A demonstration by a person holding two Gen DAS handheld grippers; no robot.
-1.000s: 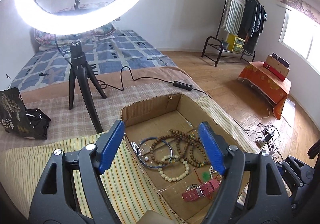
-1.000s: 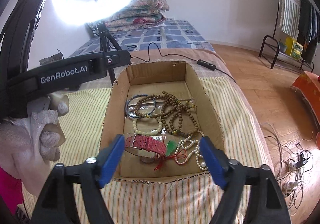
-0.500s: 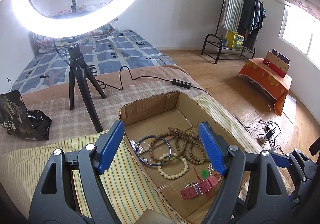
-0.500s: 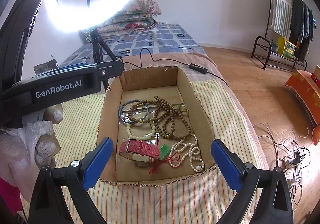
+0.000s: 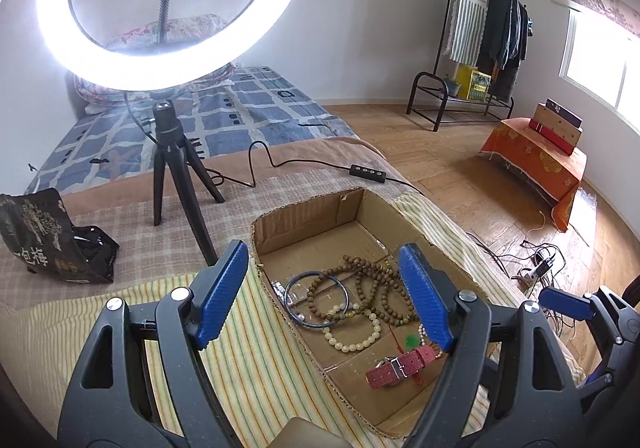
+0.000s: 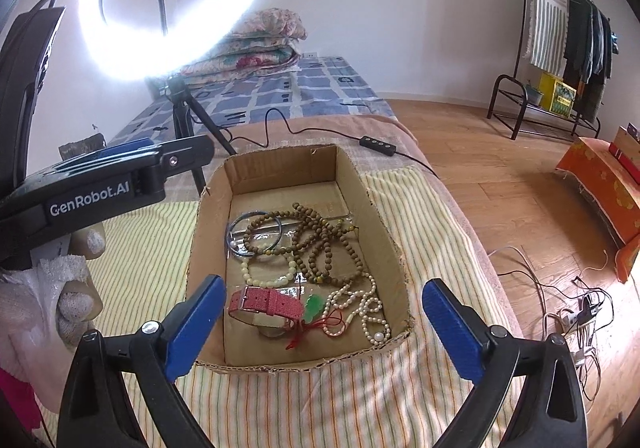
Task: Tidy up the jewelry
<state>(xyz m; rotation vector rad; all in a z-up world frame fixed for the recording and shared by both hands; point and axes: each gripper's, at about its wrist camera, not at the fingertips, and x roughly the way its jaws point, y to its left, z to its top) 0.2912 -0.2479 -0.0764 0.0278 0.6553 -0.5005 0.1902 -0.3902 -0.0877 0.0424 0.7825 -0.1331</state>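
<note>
Both the left gripper (image 5: 324,294) and right gripper (image 6: 320,328) hover with jaws apart and empty above the cardboard box (image 6: 384,244) on the bed's striped cloth (image 6: 136,248), where bead strings (image 6: 320,244), pink watch strap (image 6: 266,302) and pearl necklace (image 6: 360,308) lie.

From my feed I see a bright ring light (image 5: 172,8) on a black tripod (image 5: 176,172), its cable running to an inline controller (image 5: 367,173). Behind it lies a bed with a blue checked cover (image 5: 224,120) and folded floral quilts (image 6: 256,44) against the white wall (image 5: 372,8). The floor is wood parquet (image 5: 452,168). Farther right stand a clothes rack (image 5: 484,44) and a low table in orange cloth (image 5: 536,164) — daylight enters through a window (image 5: 600,60).
</note>
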